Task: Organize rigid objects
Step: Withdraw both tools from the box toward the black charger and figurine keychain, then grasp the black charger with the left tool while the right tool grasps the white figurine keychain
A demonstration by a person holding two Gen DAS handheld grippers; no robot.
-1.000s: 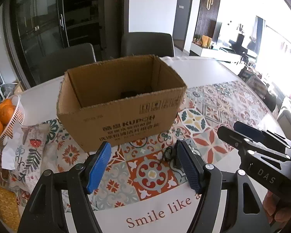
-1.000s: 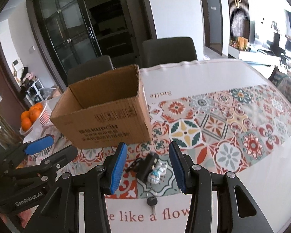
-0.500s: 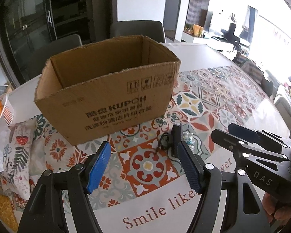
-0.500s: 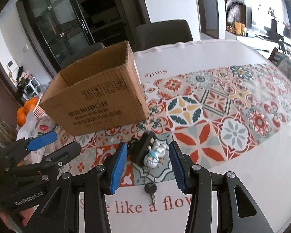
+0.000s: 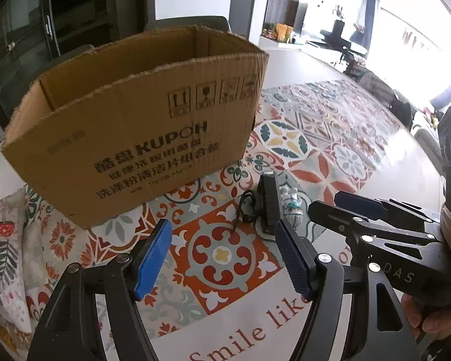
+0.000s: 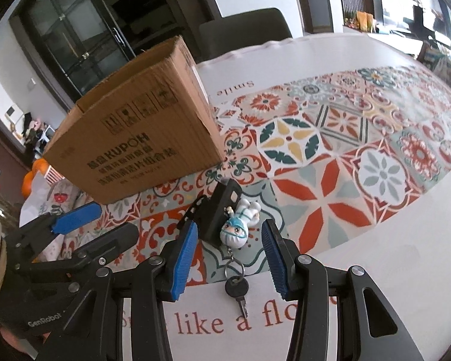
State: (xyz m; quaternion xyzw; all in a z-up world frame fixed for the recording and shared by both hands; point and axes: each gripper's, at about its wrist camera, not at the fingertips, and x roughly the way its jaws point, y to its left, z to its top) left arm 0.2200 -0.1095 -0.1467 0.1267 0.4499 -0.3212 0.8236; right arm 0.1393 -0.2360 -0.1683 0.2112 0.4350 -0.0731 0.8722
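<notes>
An open cardboard box (image 5: pixel 129 138) stands on the patterned tablecloth; it also shows in the right wrist view (image 6: pixel 135 138). In front of it lie a small black box-like object (image 6: pixel 218 215) with a cord, and a key ring with a white-and-blue figurine (image 6: pixel 239 225) and a black key (image 6: pixel 237 290). My right gripper (image 6: pixel 228 255) is open, low over the table, its jaws on either side of the black object and figurine. My left gripper (image 5: pixel 222 258) is open and empty, just left of these items (image 5: pixel 269 207).
A floral cloth (image 5: pixel 6 249) lies at the left. Oranges in a basket (image 6: pixel 34 171) sit beyond it. Chairs (image 6: pixel 243 33) stand behind the table (image 6: pixel 375 270). The tablecloth's white border with red lettering runs along the near edge.
Both grippers have moved forward and down toward the table. The right gripper's jaws now straddle the black object and figurine. Both stay open.
</notes>
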